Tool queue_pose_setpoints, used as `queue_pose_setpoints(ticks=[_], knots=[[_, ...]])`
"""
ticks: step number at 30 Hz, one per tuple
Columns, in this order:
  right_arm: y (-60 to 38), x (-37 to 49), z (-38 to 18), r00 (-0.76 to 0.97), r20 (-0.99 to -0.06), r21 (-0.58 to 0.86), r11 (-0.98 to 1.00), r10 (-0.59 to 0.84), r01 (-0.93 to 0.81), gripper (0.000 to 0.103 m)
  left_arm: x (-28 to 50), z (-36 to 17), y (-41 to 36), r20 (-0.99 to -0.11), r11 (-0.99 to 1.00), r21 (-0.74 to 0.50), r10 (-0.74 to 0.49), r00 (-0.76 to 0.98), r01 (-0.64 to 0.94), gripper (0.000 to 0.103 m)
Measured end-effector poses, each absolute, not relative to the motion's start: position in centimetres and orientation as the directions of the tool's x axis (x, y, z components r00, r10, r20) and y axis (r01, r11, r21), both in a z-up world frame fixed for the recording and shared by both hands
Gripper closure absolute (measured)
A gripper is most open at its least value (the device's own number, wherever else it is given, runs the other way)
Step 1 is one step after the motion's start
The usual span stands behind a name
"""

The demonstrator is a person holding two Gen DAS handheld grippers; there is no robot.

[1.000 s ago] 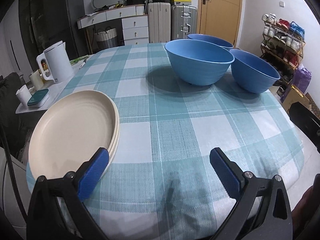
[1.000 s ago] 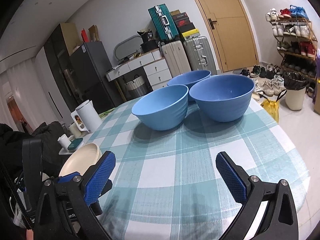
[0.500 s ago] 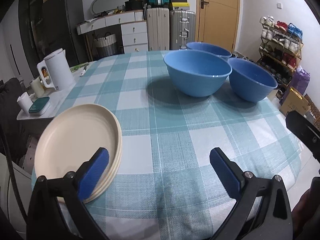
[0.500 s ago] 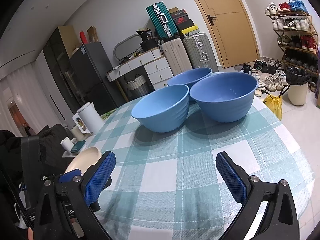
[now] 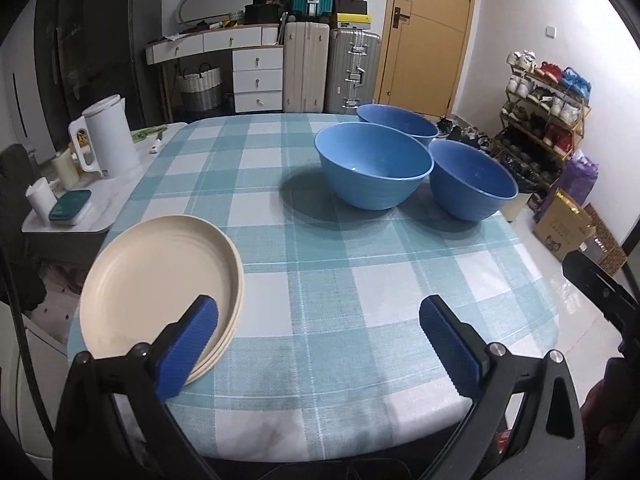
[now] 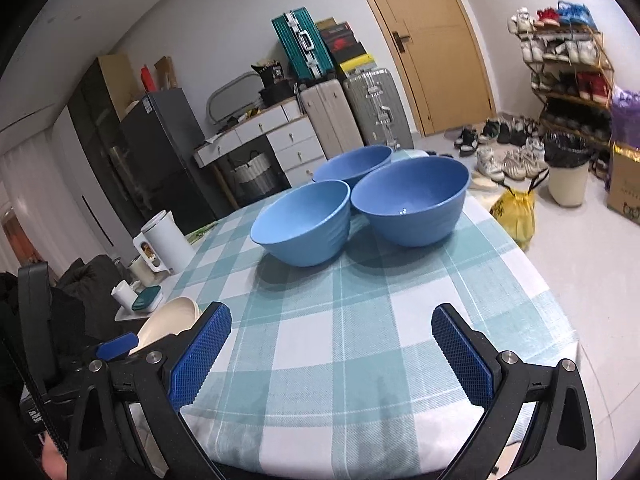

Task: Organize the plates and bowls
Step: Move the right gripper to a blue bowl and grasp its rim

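Both the left gripper (image 5: 318, 344) and the right gripper (image 6: 330, 350) hang over the near edge of the checked tablecloth (image 5: 320, 280) with jaws spread wide and holding nothing. A stack of cream plates (image 5: 160, 284) lies at the near left, well apart from three blue bowls (image 5: 374, 170) clustered at the far right.

Black claws (image 5: 318, 344), ribbed blue pads (image 6: 200, 350)

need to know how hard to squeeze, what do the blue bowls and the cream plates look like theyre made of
Blue bowls: probably plastic or melamine. Uniform colour, thin rims, faint ribbing on the outer wall, and a soft, semi-matte highlight inside rather than a glassy one.

Cream plates: likely the same kind of matte plastic or melamine. Dull, even surface, thin stacked edges and no gloss. Glazed ceramic cannot be ruled out for either.
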State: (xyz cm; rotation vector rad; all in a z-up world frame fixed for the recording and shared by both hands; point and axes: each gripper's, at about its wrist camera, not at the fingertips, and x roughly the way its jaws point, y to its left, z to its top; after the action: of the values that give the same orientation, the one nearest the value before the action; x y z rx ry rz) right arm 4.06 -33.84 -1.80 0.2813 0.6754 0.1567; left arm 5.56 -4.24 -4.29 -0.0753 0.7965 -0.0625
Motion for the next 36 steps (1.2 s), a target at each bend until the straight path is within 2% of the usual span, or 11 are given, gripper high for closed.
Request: queue_pose_setpoints(ticks=[6, 11, 17, 22, 24, 25, 26, 28, 31, 33, 36], knots=[[-37.2, 7.8, 0.3, 0.749, -0.620, 0.320, 0.947, 0.234, -0.030, 0.001, 7.5, -4.4, -5.4, -0.717, 0.994, -0.098, -0.103, 0.690, 0.048, 0.001], [-40.5, 14.0, 0.6, 0.707, -0.679, 0.324, 0.945, 0.197, 0.048, 0.001, 10.2, -4.0, -7.2, -0.719, 0.990, -0.116, -0.142, 0.681, 0.084, 0.001], [-44.5, 22.0, -1.4, 0.628, -0.765, 0.297, 0.944, 0.145, 0.144, 0.001, 13.8, -4.8, -9.7, -0.744, 0.986, -0.119, -0.164, 0.648, 0.113, 0.001], [-47.6, 27.4, -4.4, 0.536, -0.823, 0.343, 0.915, 0.186, 0.210, 0.002, 16.0, -6.1, -11.1, -0.773, 0.983, -0.137, -0.181, 0.608, 0.119, 0.001], [-48.3, 28.8, -5.4, 0.515, -0.835, 0.348, 0.911, 0.194, 0.221, 0.011, 16.6, -6.7, -11.6, -0.785, 0.983, -0.135, -0.183, 0.592, 0.124, 0.001], [-48.7, 29.5, -6.0, 0.500, -0.844, 0.346, 0.909, 0.193, 0.232, 0.021, 16.8, -6.9, -11.8, -0.788, 0.983, -0.134, -0.182, 0.588, 0.125, 0.001], [-49.0, 30.2, -6.4, 0.490, -0.848, 0.352, 0.906, 0.202, 0.235, 0.028, 17.1, -7.1, -11.9, -0.791, 0.983, -0.132, -0.181, 0.584, 0.126, 0.001], [-49.3, 31.1, -7.5, 0.463, -0.861, 0.351, 0.905, 0.212, 0.238, 0.029, 17.6, -7.5, -12.3, -0.801, 0.984, -0.129, -0.178, 0.571, 0.126, 0.001], [-49.4, 31.8, -9.1, 0.428, -0.872, 0.361, 0.901, 0.236, 0.239, 0.047, 18.2, -8.0, -12.4, -0.810, 0.984, -0.129, -0.177, 0.559, 0.124, 0.001], [-49.4, 31.8, -9.7, 0.415, -0.876, 0.368, 0.897, 0.246, 0.245, 0.053, 18.6, -8.1, -12.5, -0.814, 0.984, -0.131, -0.177, 0.553, 0.122, 0.001], [-49.5, 32.0, -10.2, 0.402, -0.881, 0.365, 0.898, 0.248, 0.246, 0.069, 19.2, -8.2, -12.9, -0.821, 0.984, -0.131, -0.177, 0.543, 0.122, 0.001]])
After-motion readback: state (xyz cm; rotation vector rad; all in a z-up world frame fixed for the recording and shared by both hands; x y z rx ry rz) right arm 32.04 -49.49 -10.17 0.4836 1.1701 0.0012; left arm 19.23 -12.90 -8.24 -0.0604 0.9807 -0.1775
